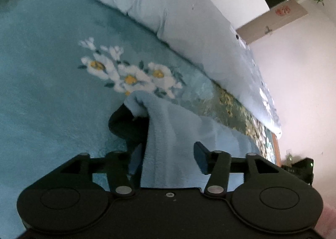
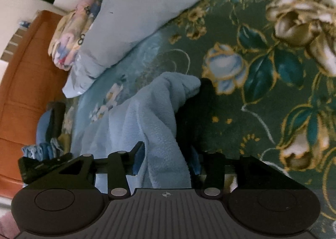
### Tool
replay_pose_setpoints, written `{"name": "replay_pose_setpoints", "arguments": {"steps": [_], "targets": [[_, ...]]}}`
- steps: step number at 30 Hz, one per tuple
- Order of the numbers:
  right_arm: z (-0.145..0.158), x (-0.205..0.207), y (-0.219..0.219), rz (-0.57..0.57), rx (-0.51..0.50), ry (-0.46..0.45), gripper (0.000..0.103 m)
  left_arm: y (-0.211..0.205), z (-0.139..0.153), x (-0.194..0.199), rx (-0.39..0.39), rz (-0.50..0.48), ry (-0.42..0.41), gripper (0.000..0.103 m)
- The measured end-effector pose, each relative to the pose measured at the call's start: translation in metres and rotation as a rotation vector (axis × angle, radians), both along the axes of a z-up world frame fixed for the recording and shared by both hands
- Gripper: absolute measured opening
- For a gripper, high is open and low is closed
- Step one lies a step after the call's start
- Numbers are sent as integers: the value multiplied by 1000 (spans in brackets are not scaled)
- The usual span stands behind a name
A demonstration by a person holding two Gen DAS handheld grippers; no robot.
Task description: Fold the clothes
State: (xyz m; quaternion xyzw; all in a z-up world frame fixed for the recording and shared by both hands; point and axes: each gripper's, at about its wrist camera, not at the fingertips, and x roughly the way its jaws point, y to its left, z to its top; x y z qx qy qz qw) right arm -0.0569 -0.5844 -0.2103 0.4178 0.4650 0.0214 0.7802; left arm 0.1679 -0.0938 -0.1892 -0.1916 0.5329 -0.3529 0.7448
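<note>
1. Pale blue fleece fills the middle of both views: the garment (image 1: 168, 134) hangs as a bunched fold over the teal flowered blanket (image 1: 52, 81), which is our landmark.
2. Left gripper (image 1: 168, 155): its jaws stand apart with the fleece running between them. The cloth lies against the left pad, while the right pad (image 1: 200, 158) shows a gap beside it. I cannot tell whether this claw is actually pinching the cloth.
3. Right gripper (image 2: 166, 159): its blue pads (image 2: 138, 159) sit close on either side of the fleece (image 2: 161, 125), narrow, clamped on the fold.
4. In the left view the top of the fold peaks just below the white-and-yellow flower print (image 1: 130, 75) on the blanket.
5. A grey-blue quilt (image 1: 178, 12) lies along the far edge of the blanket.
6. In the right view, a flowery pillow (image 2: 67, 39) rests beyond the blanket against the quilt (image 2: 147, 7), with an orange wooden panel (image 2: 23, 75) beside it.
</note>
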Motion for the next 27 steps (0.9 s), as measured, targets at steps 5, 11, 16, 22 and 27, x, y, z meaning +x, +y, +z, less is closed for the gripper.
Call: {"name": "replay_pose_setpoints", "arguments": {"steps": [5,11,16,22,27], "targets": [[16,-35,4,-80,-9,-18,48,12,10,-27,42,116,1,60],[15,-79,22,-197,33,-5,50,18,8,-60,27,221,26,63],[5,-79,32,-240,137,-36,37,22,7,-88,13,307,45,64],[-7,-67,42,-233,159,17,34,12,2,-92,2,338,67,62],[-19,-64,47,-281,178,48,34,7,-6,-97,-10,380,118,57]]}}
